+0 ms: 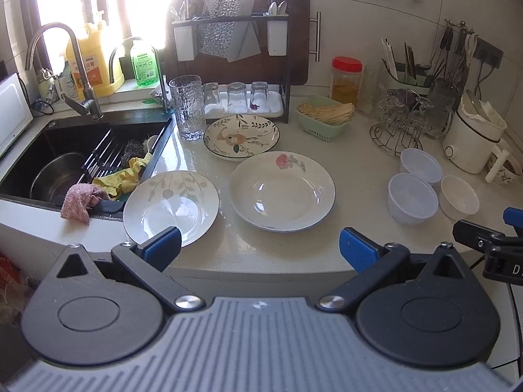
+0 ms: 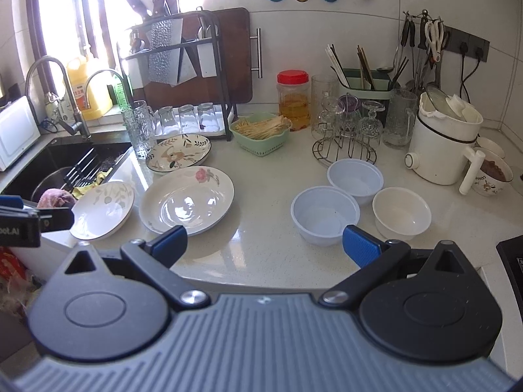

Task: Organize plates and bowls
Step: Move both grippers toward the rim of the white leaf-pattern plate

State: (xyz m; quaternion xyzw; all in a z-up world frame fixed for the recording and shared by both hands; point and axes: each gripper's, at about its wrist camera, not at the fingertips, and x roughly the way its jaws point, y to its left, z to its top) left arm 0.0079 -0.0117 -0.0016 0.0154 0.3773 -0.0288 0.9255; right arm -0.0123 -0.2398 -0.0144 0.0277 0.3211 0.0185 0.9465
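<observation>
Plates, three white patterned ceramic ones (image 1: 281,191), lay beside the black sink (image 1: 65,150) while left gripper (image 1: 260,245) and right gripper (image 2: 264,243) hovered level, both spread wide, empty.

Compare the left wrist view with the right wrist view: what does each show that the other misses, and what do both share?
Only the left wrist view shows the green bottle clearly and the right gripper at its edge. Only the right wrist view shows the dark stove corner and the left gripper. Both share three plates, the rose plate among them, and three small bowls, including the cream bowl.
</observation>
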